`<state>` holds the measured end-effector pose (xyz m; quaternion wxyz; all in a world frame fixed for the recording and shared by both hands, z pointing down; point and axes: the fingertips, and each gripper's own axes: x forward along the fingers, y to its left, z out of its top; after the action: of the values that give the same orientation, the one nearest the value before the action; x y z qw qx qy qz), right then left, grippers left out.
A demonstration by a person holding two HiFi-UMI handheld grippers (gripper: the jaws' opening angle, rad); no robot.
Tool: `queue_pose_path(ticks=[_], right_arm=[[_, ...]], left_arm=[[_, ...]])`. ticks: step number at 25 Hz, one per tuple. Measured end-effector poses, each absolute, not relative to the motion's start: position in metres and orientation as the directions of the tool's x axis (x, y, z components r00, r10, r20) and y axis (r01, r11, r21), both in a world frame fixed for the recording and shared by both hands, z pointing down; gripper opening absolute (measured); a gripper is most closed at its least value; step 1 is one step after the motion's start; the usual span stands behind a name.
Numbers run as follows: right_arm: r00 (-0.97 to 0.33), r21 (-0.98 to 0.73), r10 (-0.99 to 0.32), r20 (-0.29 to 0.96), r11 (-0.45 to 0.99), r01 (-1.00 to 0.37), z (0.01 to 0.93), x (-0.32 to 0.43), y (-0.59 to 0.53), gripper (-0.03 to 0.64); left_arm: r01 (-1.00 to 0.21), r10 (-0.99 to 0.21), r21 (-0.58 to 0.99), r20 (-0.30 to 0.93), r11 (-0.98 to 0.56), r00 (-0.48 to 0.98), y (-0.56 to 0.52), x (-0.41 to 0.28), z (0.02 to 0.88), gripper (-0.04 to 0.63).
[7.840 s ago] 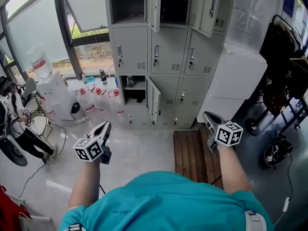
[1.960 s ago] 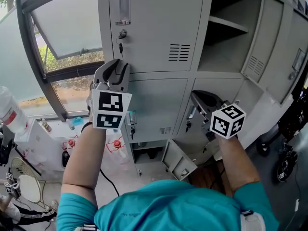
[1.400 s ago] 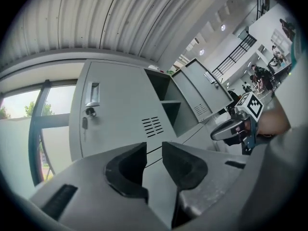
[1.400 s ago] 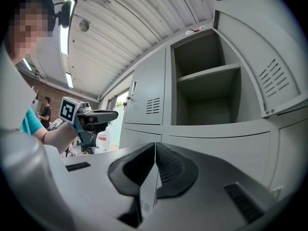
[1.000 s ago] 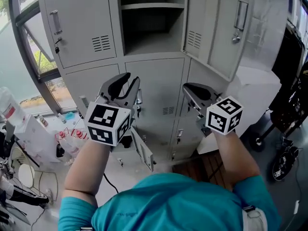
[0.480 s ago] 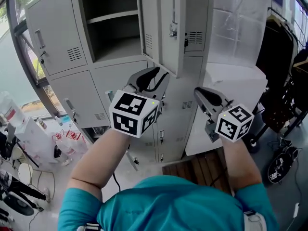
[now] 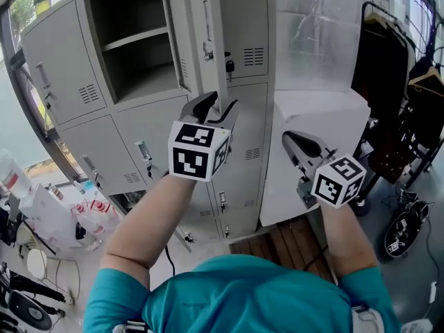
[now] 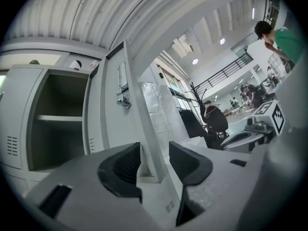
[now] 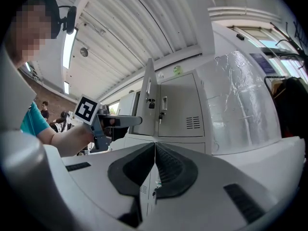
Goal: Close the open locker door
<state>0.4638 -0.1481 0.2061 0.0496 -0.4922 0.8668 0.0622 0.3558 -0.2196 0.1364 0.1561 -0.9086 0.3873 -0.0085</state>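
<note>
Head view: grey lockers (image 7: 64,60), wooden slats (image 7: 279,243)

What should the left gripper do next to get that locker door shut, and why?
Probably close its jaws on the door's edge. The left gripper has just been opening its jaws, and the lower edge of the door stands between them, with the pads not yet pressing. The door hangs wide open beside its compartment, so a grip should let the gripper swing it shut.

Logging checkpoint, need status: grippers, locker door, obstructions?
Left gripper jaws just opening, locker door edge between them, ungripped. Right gripper shut, empty. Door open. Nothing seen blocking it.
</note>
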Motion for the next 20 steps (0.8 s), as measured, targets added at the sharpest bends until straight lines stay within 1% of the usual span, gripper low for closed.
queue_pose_path(ticks=[4, 7, 13, 20], right_arm=[[-0.501, 0.058, -0.852, -0.149, 0.498, -0.865, 0.209, 0.473, -0.146, -0.002], [-0.497, 0.055, -0.855, -0.147, 0.495, -0.867, 0.211, 0.478, -0.146, -0.002], [-0.507, 0.053, -0.849, -0.146, 0.505, -0.861, 0.212, 0.475, -0.155, -0.002], [-0.541, 0.059, -0.831, -0.132, 0.538, -0.841, 0.215, 0.451, -0.175, -0.002]], left_arm=[[-0.729, -0.738, -0.336, -0.128, -0.596, 0.663, -0.224, 0.359, 0.137, 0.169], [-0.731, -0.744, -0.357, -0.13, -0.582, 0.656, -0.226, 0.362, 0.138, 0.12], [-0.718, -0.736, -0.383, -0.129, -0.582, 0.665, -0.222, 0.358, 0.138, 0.118], [-0.707, -0.719, -0.381, -0.138, -0.596, 0.681, -0.21, 0.33, 0.137, 0.12]])
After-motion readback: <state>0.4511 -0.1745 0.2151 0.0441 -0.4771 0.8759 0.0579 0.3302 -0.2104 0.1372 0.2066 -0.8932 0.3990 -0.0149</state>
